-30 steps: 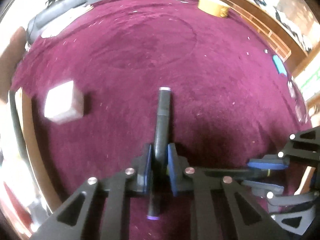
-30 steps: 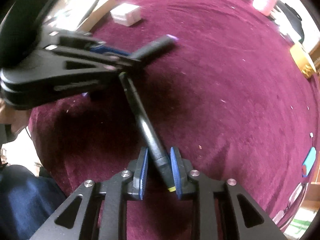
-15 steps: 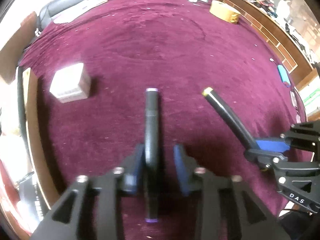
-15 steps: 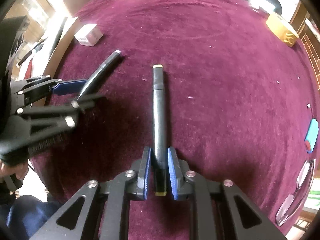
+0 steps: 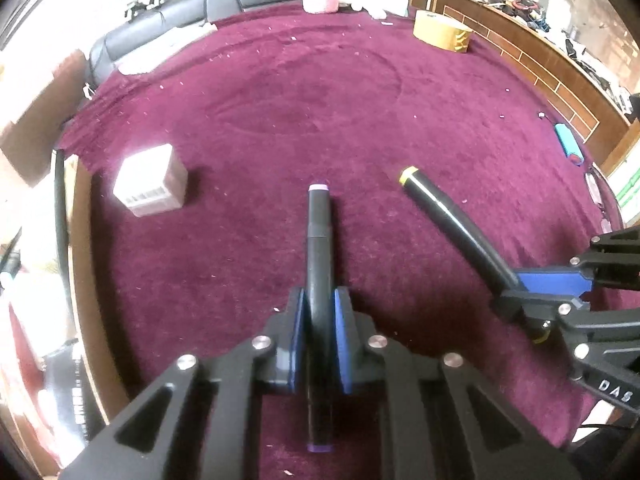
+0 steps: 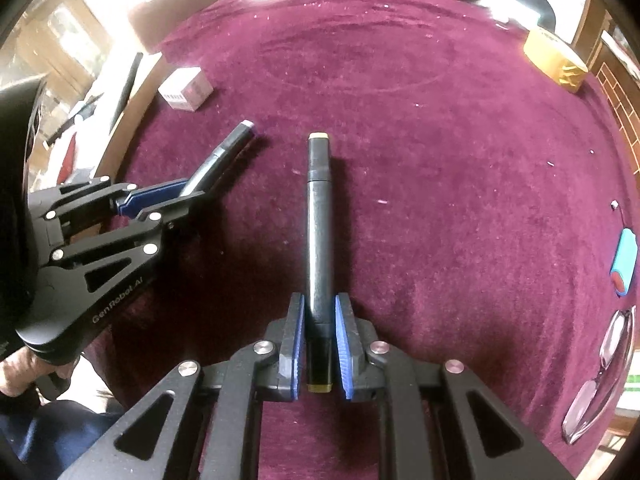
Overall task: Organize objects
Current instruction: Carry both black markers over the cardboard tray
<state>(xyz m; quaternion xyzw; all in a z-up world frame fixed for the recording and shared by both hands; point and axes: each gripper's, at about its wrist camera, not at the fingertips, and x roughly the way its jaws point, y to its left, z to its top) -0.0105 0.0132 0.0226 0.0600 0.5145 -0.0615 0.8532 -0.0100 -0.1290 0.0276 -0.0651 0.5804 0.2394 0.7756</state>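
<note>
Both views low, forward — same carpet (image 5: 320, 100).

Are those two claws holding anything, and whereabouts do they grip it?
Yes. The left claw grips a purple-capped marker near mid-barrel; the right claw grips a yellow-capped marker close to its rear end.

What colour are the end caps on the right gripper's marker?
Yellow; marker, clearest in the right wrist view.
</note>
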